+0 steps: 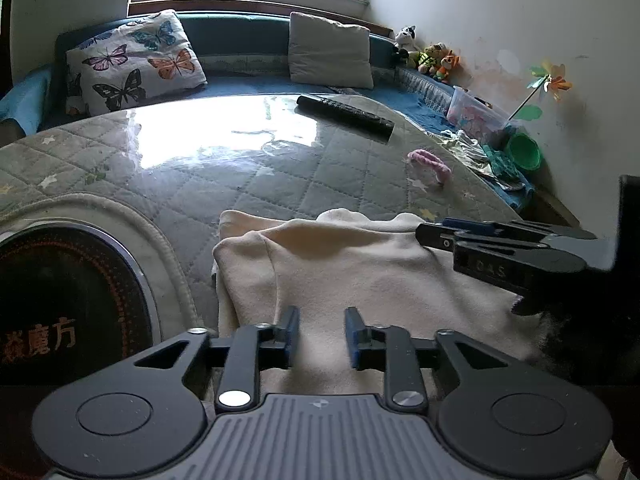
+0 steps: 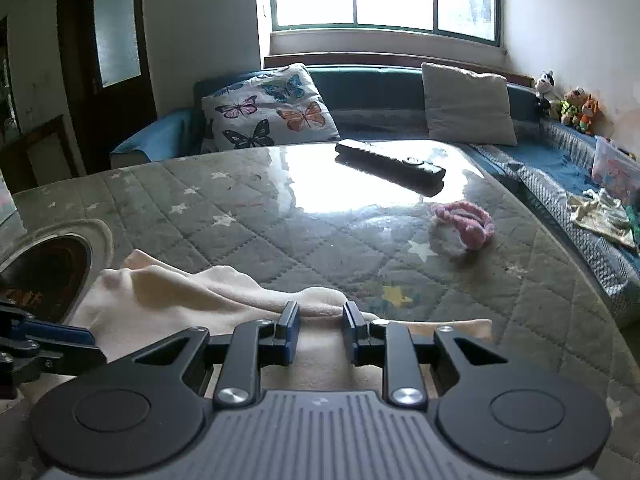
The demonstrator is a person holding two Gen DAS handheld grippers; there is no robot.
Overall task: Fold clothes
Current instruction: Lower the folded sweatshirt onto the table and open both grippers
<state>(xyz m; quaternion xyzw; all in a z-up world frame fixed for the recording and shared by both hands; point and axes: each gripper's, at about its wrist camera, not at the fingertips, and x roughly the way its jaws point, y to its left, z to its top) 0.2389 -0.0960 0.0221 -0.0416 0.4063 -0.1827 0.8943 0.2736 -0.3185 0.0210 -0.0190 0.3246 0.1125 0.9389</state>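
Two grippers, left gripper (image 1: pixel 322 334) and right gripper (image 2: pixel 321 330), are held narrowly parted, empty, over the cream garment (image 1: pixel 360 272); beyond it are seen a remote (image 2: pixel 390 166) and a pink band (image 2: pixel 466 224).

Quilted table (image 2: pixel 200 208): garment (image 1: pixel 360 276), remote (image 2: pixel 390 164), hairband (image 2: pixel 466 224).

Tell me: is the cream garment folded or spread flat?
Folded, at least partly: the cream garment shows a doubled layer with a lower edge peeking out at its left side. How many folds, cannot tell.
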